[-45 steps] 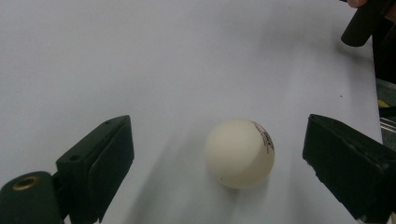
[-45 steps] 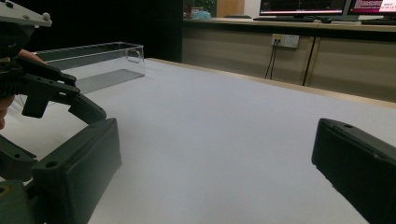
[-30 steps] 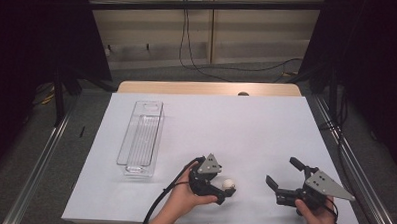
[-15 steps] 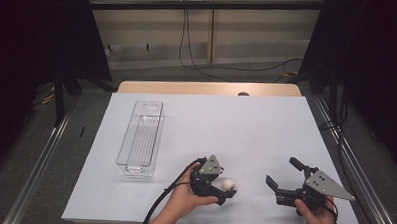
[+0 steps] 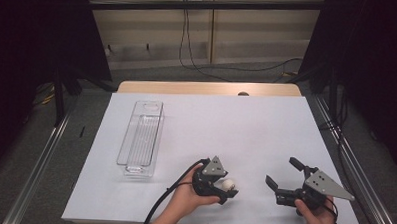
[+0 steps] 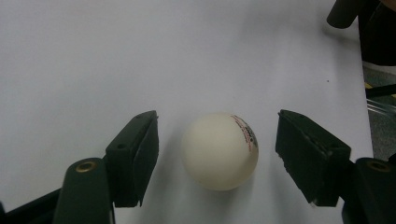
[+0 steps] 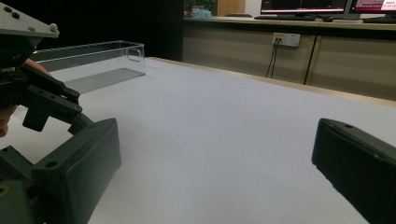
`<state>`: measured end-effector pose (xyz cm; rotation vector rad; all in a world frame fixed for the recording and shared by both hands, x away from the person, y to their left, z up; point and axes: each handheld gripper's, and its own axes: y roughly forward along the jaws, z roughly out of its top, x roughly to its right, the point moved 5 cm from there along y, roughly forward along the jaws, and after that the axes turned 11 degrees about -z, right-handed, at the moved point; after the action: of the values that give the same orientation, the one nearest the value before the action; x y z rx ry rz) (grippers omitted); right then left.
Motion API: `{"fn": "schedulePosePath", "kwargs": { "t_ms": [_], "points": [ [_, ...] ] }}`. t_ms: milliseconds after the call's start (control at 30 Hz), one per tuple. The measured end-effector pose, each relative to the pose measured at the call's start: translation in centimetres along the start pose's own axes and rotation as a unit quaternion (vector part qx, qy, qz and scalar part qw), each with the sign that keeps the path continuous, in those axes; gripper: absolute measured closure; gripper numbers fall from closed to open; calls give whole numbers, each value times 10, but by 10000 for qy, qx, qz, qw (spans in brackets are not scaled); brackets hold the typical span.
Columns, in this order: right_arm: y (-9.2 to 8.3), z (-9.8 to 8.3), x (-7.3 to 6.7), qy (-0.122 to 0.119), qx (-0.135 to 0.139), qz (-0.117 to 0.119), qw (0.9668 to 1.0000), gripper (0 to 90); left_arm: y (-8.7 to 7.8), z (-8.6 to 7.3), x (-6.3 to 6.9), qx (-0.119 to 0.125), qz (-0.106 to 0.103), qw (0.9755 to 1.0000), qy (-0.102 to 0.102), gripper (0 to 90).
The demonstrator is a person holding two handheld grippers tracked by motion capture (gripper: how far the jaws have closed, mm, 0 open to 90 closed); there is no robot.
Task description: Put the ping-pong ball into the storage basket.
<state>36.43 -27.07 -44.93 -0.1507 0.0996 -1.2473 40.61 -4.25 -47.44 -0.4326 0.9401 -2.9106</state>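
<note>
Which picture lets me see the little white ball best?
The left gripper view: the white ball is big and sharp there, with red print on it, lying on the table between the left gripper's fingers, a gap each side. In the high view it is a tiny dot.

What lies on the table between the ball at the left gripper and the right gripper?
Nothing: in the high view the white table is bare between the ball and the right gripper.

White ball point(image 6: 219, 150), red print; black claws.
</note>
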Motion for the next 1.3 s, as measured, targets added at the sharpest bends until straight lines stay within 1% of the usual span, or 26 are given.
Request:
{"fn": "schedulePosePath", "kwargs": {
  "t_ms": [33, 67, 133, 167, 267, 300, 333, 467, 500, 533, 600, 733, 767, 867, 1000, 1033, 1100, 1167, 1200, 1267, 1300],
  "points": [
    [0, 0, 0, -13, -6, 8, 10000, 8, 0, -1, 0, -46, -7, 10000, 14, 323],
    [0, 0, 0, -10, -6, 9, 10000, 8, 0, -1, 0, -42, -26, 10000, 24, 333],
    [0, 0, 0, -14, -9, 13, 10000, 8, 0, -1, 0, -86, -36, 10000, 16, 346],
    [0, 0, 0, -13, -10, 14, 10000, 8, 1, -1, 0, -72, -30, 10000, -21, 353],
    [0, 0, 0, -7, 8, -7, 10000, 8, 2, -2, -1, -113, -41, 9999, -11, 368],
    [0, 0, 0, -9, 2, -19, 10000, 8, 3, -2, -1, -60, -53, 10000, -11, 372],
    [-1, 0, 1, -12, 7, -25, 10000, 8, 3, -3, -1, -135, -61, 9999, -25, 379],
    [-1, 0, 1, 22, 2, -44, 10000, 8, 6, -3, -2, -122, -100, 9999, -10, 404],
    [-1, 0, 1, 13, 9, -44, 10000, 8, 7, -3, -2, -71, -113, 9999, -53, 409],
    [-1, 0, 1, 12, 9, -44, 10000, 8, 6, -3, -2, -143, -104, 9998, -26, 413],
    [-1, 0, 1, 18, -1, -38, 10000, 8, 7, -4, -1, -174, -95, 9998, -29, 424],
    [0, 0, 1, 7, -4, -38, 10000, 8, 8, -4, -2, -144, -79, 9998, -58, 459],
    [0, 0, 1, 8, -7, -31, 10000, 8, 7, -4, -2, -194, -62, 9998, -54, 473],
    [-1, 0, 1, -6, -8, -23, 10000, 8, 7, -4, -2, -190, -77, 9998, -62, 508],
    [-1, 0, 1, 11, 3, -36, 10000, 8, 7, -4, -2, -167, -82, 9998, -120, 511],
    [-1, 0, 1, 10, 1, -37, 10000, 8, 6, -5, -2, -208, -78, 9997, -127, 511],
    [-1, 0, 1, 8, 5, -43, 10000, 7, 6, -4, -1, -139, -83, 9997, -177, 511],
    [-1, 0, 1, -4, -2, -23, 10000, 7, 4, -4, -1, -191, -93, 9996, -209, 511],
    [-1, 0, 1, -7, -1, -22, 10000, 7, 4, -3, -1, -104, -106, 9997, -203, 512],
    [-1, 0, 1, -2, -5, -24, 10000, 7, 1, -3, -1, -177, -112, 9995, -257, 512],
    [-1, 0, 1, 1, -7, -19, 10000, 7, 1, -3, 0, -145, -131, 9994, -277, 511]
  ]
}}
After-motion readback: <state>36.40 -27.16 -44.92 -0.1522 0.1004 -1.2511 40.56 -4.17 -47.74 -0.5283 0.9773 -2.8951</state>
